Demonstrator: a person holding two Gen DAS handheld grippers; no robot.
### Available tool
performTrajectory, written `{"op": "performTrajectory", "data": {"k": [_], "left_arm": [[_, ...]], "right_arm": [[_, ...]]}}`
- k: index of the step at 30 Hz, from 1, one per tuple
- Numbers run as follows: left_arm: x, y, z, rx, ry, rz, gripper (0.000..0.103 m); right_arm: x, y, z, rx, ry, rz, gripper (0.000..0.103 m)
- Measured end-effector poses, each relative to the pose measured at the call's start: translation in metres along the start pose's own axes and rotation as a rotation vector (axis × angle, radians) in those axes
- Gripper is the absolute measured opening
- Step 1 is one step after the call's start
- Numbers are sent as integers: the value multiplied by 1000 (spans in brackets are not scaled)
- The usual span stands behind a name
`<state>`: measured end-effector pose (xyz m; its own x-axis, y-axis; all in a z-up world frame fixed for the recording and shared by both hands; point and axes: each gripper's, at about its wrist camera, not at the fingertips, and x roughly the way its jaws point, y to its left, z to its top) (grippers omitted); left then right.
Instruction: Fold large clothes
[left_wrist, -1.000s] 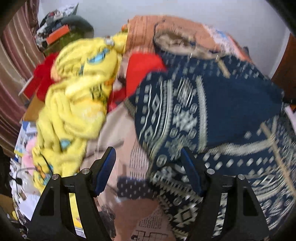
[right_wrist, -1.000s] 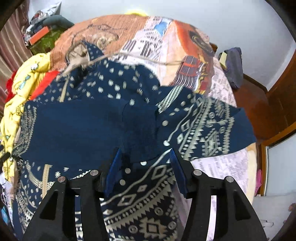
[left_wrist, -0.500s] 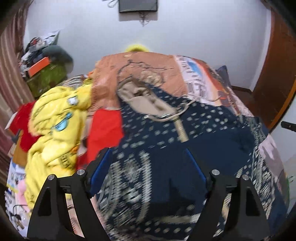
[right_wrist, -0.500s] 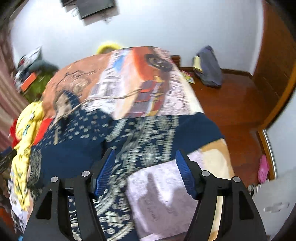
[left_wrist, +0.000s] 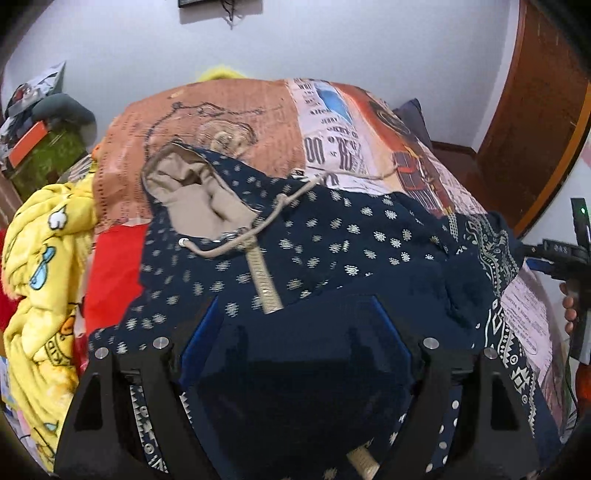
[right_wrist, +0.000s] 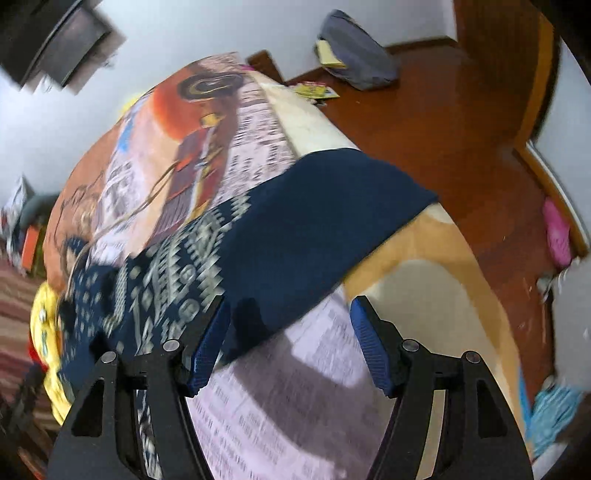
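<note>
Hoodie (left_wrist: 369, 240) lies spread on the bed (left_wrist: 229, 122), yellow blanket (left_wrist: 40, 258) to its left. Your left tool (left_wrist: 295, 339) hovers over its dark fold, spread wide, gripping nothing. Your right tool (right_wrist: 290, 343) has just widened, empty, above the sleeve (right_wrist: 295, 229) edge.

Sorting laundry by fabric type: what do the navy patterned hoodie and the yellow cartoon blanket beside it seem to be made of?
Navy hoodie: looks like soft matte knit, probably cotton blend; it drapes in loose folds, with a plain beige lining in the hood and a cord drawstring. Yellow blanket: likely plush fleece; fuzzy, slightly glossy pile, thick rounded folds.
</note>
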<state>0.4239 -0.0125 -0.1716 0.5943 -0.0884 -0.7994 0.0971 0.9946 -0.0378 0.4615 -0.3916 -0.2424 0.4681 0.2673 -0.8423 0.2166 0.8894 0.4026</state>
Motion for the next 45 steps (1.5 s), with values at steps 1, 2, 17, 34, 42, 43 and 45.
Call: {"op": "performTrajectory", "data": {"k": [1, 2, 17, 34, 42, 43, 45], "left_arm": [[3, -2, 0, 3, 3, -1, 80], [7, -4, 0, 5, 9, -2, 80], [5, -14, -5, 52, 1, 20, 80], [-88, -4, -14, 80, -136, 30, 87], [-104, 6, -31, 89, -142, 51, 90], [-104, 7, -33, 87, -138, 52, 90], [-102, 11, -38, 76, -123, 55, 90]], "right_arm": [[1, -1, 2, 12, -5, 8, 64], [5, -2, 7, 25, -19, 16, 64], [-27, 18, 26, -45, -165, -35, 8], [-129, 165, -23, -411, -243, 256, 7], [-80, 225, -85, -605, -50, 327, 7], [-70, 228, -93, -616, -17, 323, 7], [-52, 233, -109, -631, 40, 303, 7]]}}
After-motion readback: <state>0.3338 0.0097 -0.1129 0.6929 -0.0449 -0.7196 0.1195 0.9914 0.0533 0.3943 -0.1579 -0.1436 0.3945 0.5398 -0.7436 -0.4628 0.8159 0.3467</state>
